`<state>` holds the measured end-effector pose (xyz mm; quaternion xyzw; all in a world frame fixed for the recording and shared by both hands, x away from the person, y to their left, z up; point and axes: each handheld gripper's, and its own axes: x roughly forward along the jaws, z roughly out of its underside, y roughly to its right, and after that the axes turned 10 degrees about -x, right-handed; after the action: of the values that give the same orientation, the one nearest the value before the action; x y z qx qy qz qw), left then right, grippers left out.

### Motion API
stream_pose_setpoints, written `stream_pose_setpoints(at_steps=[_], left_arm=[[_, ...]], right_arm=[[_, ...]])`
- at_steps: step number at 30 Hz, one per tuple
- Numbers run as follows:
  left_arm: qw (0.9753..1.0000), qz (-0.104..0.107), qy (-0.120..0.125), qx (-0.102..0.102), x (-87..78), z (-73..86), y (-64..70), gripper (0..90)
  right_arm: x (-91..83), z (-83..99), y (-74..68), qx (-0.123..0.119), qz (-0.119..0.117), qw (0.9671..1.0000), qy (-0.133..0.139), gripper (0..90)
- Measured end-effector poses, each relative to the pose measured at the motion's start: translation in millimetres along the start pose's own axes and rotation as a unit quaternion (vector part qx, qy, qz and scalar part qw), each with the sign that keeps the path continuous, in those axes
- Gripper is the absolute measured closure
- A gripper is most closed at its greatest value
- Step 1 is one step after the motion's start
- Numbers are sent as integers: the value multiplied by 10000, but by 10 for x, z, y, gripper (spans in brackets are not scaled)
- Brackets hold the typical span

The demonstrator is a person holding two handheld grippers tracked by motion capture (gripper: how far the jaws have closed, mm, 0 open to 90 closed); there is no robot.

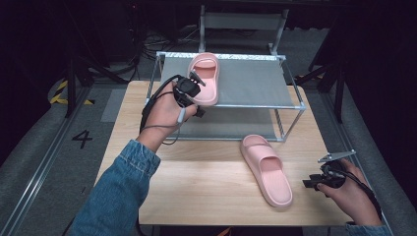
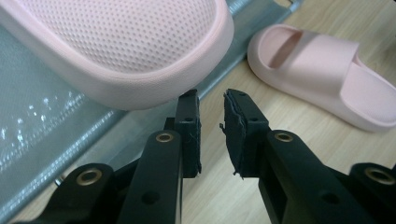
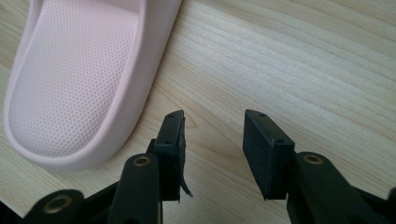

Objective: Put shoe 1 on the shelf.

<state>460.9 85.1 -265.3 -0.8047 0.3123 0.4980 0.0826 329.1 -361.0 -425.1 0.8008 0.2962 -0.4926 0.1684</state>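
Tabletop (image 1: 206, 182) roomy — slipper (image 1: 266, 169) central.

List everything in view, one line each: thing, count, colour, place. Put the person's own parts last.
Slipper on the rack: 1, pink, left end of the top shelf, heel at the front edge.
Slipper on the table: 1, pink, right of centre, in front of the rack.
Shoe rack: 1, silver frame with two grey shelves, far half of the table.
Table: 1, light wood.
Floor marking "4": 1, black, left of the table.
Left gripper: 1, black, open, just off the rack slipper's heel.
Right gripper: 1, black, open, over the table beside the other slipper.
Sleeve: 1, blue denim, left forearm.
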Motion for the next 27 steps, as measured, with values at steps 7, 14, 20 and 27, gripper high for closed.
stream_pose_setpoints(at_steps=[7, 14, 20, 27], left_arm=[[9998, 136, 123, -37, 103, -117, -69, 725], [9989, 385, 81, -236, 155, -208, -132, 686], [9992, 348, -72, -203, 152, -182, -100, 597], [9993, 355, -64, -124, 46, -114, -70, 595]], right_arm=[[-2, 1, 0, -4, -10, 10000, -4, 598], [-10, 3, 4, -2, -16, 10000, -4, 597], [-13, 4, 2, 28, -16, 10000, 25, 597], [-12, 4, -2, 36, -6, 10000, 21, 597]])
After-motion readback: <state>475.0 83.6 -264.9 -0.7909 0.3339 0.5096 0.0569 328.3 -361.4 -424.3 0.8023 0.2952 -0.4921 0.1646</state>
